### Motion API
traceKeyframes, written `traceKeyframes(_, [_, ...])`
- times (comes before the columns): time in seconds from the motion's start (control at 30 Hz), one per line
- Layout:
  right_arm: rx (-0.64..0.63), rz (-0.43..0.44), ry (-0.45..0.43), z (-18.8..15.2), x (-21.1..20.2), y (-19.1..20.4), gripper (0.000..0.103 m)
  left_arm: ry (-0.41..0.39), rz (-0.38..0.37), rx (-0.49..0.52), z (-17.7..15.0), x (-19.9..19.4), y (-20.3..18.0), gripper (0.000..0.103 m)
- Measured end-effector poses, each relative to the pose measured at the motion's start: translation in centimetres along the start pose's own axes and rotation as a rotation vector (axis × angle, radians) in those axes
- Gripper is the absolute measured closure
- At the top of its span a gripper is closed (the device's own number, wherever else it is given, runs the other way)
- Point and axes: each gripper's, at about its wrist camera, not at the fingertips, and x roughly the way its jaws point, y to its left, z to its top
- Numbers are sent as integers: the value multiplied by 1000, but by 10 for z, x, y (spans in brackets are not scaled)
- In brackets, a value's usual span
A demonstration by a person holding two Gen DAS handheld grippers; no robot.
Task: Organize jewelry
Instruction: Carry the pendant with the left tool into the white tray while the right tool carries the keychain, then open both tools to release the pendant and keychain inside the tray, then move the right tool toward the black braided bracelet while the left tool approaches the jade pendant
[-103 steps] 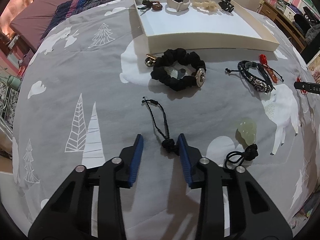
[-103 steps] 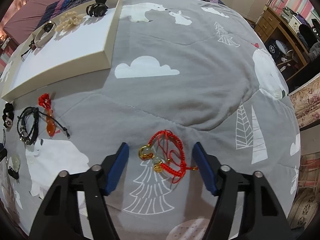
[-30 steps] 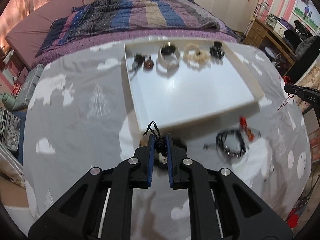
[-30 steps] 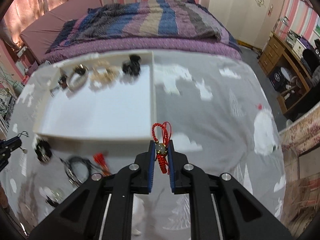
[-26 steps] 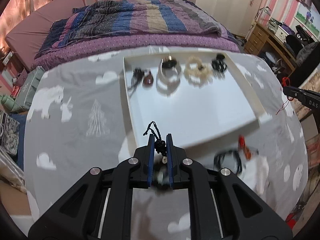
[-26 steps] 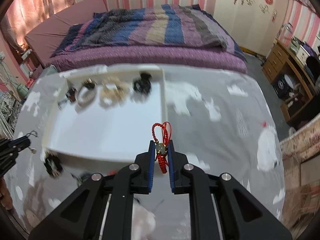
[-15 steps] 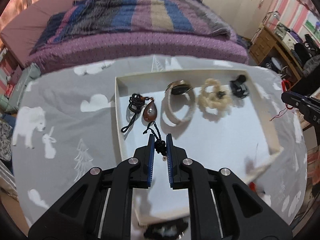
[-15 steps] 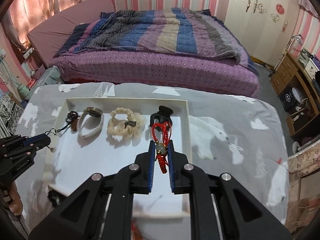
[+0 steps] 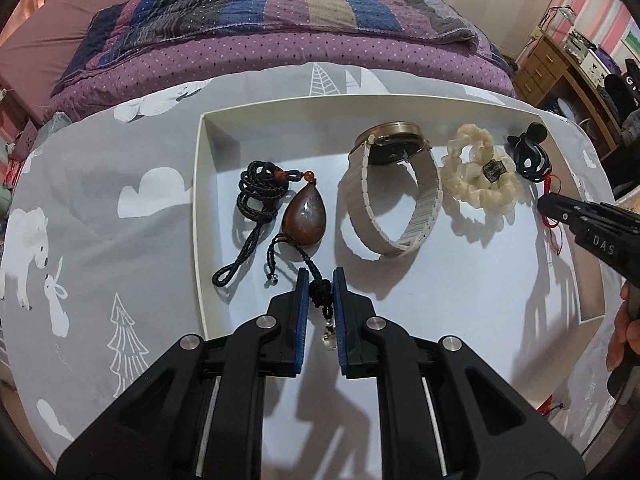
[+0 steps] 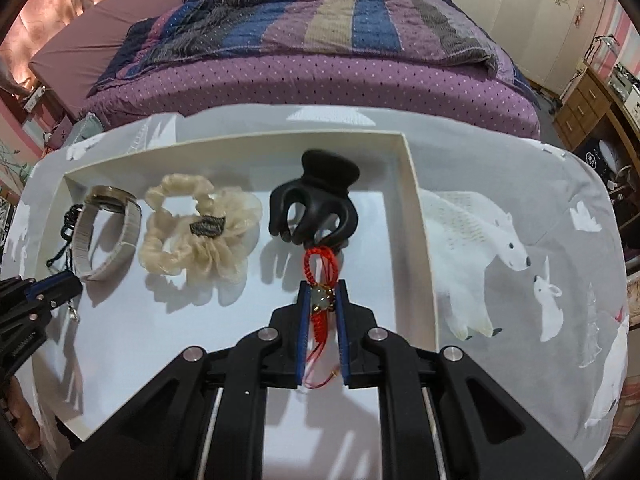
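A white tray (image 9: 206,208) lies on the grey bedspread and holds a brown teardrop pendant (image 9: 303,221), a watch (image 9: 394,152), a cream scrunchie (image 9: 478,176) and a black hair claw (image 9: 528,152). My left gripper (image 9: 320,280) is shut on a black cord charm (image 9: 321,300) over the tray's left part, just in front of the pendant. My right gripper (image 10: 323,290) is shut on a red cord bracelet (image 10: 318,268) over the tray's right part, just in front of the hair claw (image 10: 316,204). The scrunchie (image 10: 200,228) and the watch (image 10: 108,232) lie to its left.
The tray's right wall (image 10: 420,240) stands close beside the right gripper. A bed with a striped quilt (image 10: 320,12) lies beyond the tray. A wooden dresser (image 9: 560,64) stands at the far right. The right gripper's tip shows in the left wrist view (image 9: 560,208).
Both grippers closed on their pieces on the bedspread, lifted them and carried them over the tray. In the last half second both have come lower and closer to the items at the tray's back.
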Motion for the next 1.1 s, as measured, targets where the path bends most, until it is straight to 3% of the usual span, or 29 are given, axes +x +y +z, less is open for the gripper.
traceKeyframes(0.03, [-4, -3, 11, 0, 2, 1, 89, 0, 1, 0, 1, 0, 1, 88])
traceKeyframes(0.1, [-11, -14, 17, 0, 3, 5, 87, 0, 7, -8, 1, -1, 2, 71])
traceKeyframes(0.13, [-11, -14, 20, 0, 1, 6, 77, -4, 10, -10, 1, -2, 3, 66])
traceKeyframes(0.17, [-10, -17, 19, 0, 0, 6, 57, -12, 12, -9, 1, -5, 2, 59])
traceKeyframes(0.23, [-18, -29, -5, 0, -7, 8, 44, -31, 17, -3, 0, -12, 0, 48])
traceKeyframes(0.27, [-19, -29, -23, 0, -14, 9, 44, -40, 19, -4, -1, -17, 0, 43])
traceKeyframes(0.43, [0, -11, -56, -4, -41, 8, 43, -78, 5, 5, -9, -48, -7, 36])
traceKeyframes(0.5, [-3, -12, -64, -10, -54, 9, 43, -92, 5, 13, -13, -59, -10, 21])
traceKeyframes(0.57, [-3, -9, -67, -15, -65, 8, 43, -122, 10, 15, -20, -74, -11, 15])
traceKeyframes(0.73, [-35, -55, -65, -39, -92, 10, 41, -130, 9, 25, -40, -97, -7, 12])
traceKeyframes(1.1, [-71, -44, -38, -97, -122, 9, 37, -100, 6, 21, -100, -112, 12, 10])
